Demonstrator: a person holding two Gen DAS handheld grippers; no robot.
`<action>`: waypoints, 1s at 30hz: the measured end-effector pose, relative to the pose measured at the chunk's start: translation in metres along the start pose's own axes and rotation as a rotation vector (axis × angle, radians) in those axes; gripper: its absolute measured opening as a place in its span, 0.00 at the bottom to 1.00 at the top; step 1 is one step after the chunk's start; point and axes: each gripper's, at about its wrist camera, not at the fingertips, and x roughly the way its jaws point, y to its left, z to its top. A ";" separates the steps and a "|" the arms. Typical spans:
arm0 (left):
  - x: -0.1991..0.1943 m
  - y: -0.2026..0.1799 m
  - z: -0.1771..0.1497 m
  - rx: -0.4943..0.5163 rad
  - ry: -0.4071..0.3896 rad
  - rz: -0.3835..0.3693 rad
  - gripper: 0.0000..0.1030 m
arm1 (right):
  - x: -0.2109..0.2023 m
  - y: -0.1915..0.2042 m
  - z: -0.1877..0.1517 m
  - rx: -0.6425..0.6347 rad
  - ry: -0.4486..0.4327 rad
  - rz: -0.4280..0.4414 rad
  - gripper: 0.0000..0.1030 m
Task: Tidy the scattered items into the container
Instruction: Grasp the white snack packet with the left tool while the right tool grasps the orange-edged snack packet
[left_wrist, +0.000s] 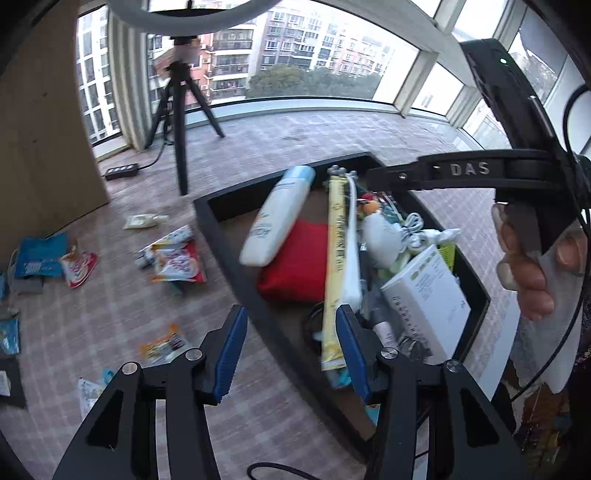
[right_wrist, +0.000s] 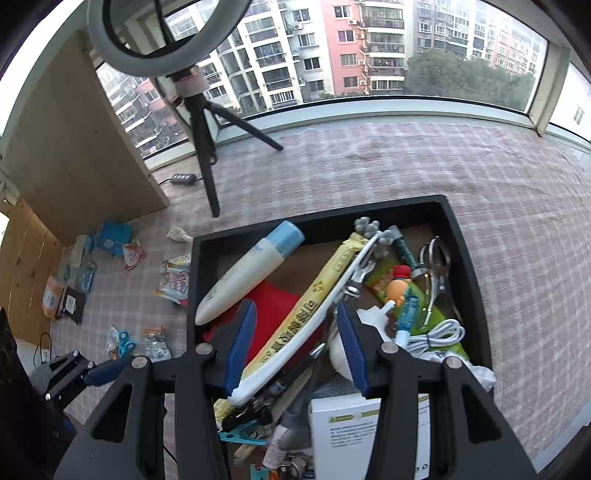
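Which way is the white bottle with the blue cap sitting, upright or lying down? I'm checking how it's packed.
Lying down: the white bottle rests slanted on the red cloth inside the black container.

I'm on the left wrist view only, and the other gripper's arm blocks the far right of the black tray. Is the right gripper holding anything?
Observer: No. The right gripper is open above the black tray, and its pads press on nothing.
Operator: What lies in the part that the arm hides from me?
Observer: Metal tongs lie near the tray's right wall, beside a green tube.
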 end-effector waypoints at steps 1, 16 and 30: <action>-0.002 0.013 -0.005 -0.019 0.002 0.019 0.46 | 0.002 0.008 -0.002 -0.015 0.006 0.011 0.44; -0.021 0.158 -0.091 -0.242 0.067 0.224 0.48 | 0.045 0.153 -0.030 -0.279 0.122 0.170 0.57; 0.006 0.158 -0.119 -0.129 0.125 0.262 0.54 | 0.124 0.193 -0.062 -0.337 0.239 0.075 0.61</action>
